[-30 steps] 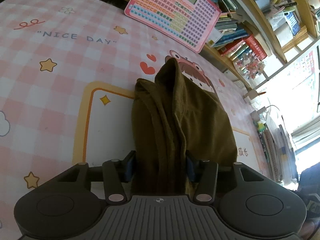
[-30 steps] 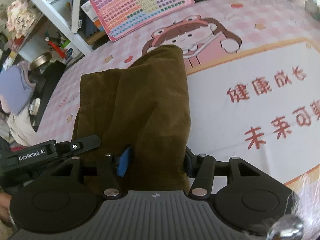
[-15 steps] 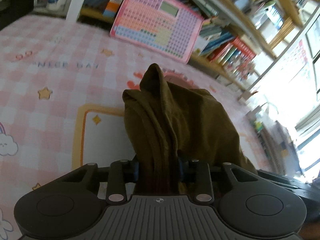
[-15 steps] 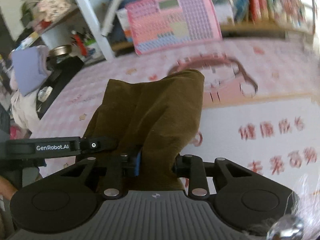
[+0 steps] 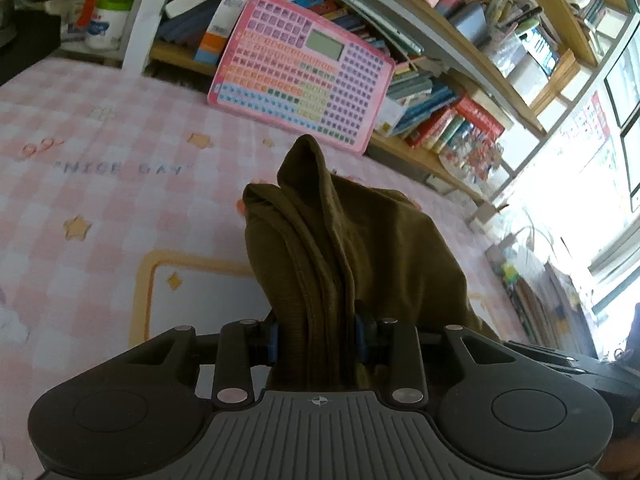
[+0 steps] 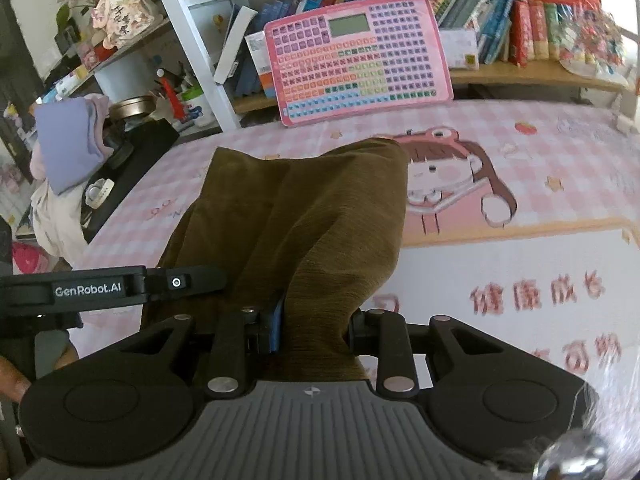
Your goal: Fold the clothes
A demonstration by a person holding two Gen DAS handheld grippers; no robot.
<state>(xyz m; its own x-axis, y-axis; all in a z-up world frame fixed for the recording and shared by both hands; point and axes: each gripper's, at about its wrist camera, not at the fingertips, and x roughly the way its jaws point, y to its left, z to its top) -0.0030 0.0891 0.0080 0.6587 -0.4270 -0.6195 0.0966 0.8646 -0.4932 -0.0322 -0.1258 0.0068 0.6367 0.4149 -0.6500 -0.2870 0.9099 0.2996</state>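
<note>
With the olive-brown garment [image 5: 352, 256] pinched in both the left gripper [image 5: 316, 338] and right gripper [image 6: 316, 332], bunched layers could be pulled unevenly and slip loose.

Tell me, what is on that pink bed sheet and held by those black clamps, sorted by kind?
Olive-brown garment: 1, bunched and clamped by both grippers
Handheld grippers: 2, left gripper and right gripper, each shut on the cloth
Pink keyboard-style toy board: 1, leaning against the bookshelf
Total: 4
</note>
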